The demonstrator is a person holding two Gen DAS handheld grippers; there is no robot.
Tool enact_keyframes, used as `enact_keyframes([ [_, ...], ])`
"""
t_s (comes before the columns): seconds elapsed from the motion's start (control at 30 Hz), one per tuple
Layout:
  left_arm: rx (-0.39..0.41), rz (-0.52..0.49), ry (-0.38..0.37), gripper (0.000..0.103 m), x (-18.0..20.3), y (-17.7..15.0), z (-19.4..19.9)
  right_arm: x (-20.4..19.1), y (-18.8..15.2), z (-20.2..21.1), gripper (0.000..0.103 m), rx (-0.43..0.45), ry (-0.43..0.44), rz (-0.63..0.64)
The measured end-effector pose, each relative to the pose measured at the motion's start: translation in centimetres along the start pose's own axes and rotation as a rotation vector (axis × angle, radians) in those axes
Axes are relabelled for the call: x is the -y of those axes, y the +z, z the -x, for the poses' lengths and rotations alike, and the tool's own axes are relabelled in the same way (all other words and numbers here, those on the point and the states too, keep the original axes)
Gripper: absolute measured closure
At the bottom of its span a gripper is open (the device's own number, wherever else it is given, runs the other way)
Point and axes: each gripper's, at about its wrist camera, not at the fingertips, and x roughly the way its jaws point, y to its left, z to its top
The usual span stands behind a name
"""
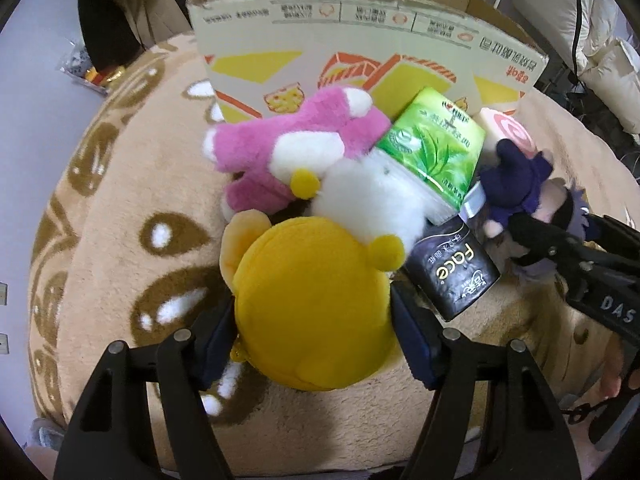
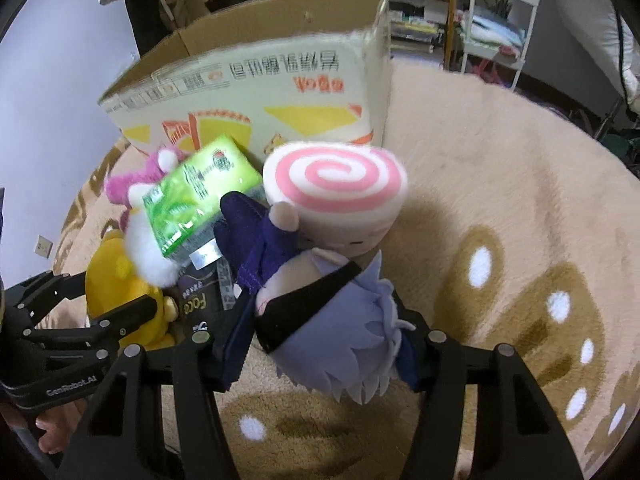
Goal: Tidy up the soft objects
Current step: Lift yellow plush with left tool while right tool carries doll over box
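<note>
My left hand-held gripper is clamped on the yellow plush; my right hand-held gripper is clamped on the lavender-haired doll, both just above the rug before the cardboard box. The doll's dangling body could snag the swirl cushion. Only the left view shows the pink plush whole.

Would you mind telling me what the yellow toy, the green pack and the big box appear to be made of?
Yellow toy: plush fabric, matte with a short fuzzy nap, stitched seams.
Green pack: likely tissues in thin plastic film; it looks glossy, with a white tissue edge showing.
Box: corrugated cardboard, brown raw edges, printed matte face.
</note>
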Motion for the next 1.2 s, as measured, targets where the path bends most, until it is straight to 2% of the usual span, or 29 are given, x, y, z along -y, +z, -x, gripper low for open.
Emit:
enact_keyframes([
  [0.17,0.055,0.017,0.017,0.032,0.1,-0.1,1.4,0.3,-0.5,2.6,0.040,0.068,0.007,-0.018],
  [0.37,0.184,0.018,0.048,0.032,0.2,-0.6,4.3,0.0,-0.6,5.7,0.040,0.208,0.010,0.003],
  [0.63,0.425,0.023,0.086,0.032,0.1,-1.2,8.9,-1.1,-0.5,8.7,0.040,0.374,-0.032,0.060],
  [0.83,0.623,0.004,0.161,0.032,0.2,-1.4,11.7,-1.4,0.2,10.3,0.040,0.471,-0.057,0.081],
  [1.0,0.716,-0.041,0.203,0.032,0.7,-1.1,13.0,-2.2,1.0,11.1,0.040,0.524,-0.058,0.094],
  [1.2,0.780,-0.054,0.204,0.032,1.1,0.1,14.1,-2.9,2.6,11.4,0.040,0.574,-0.061,0.125],
])
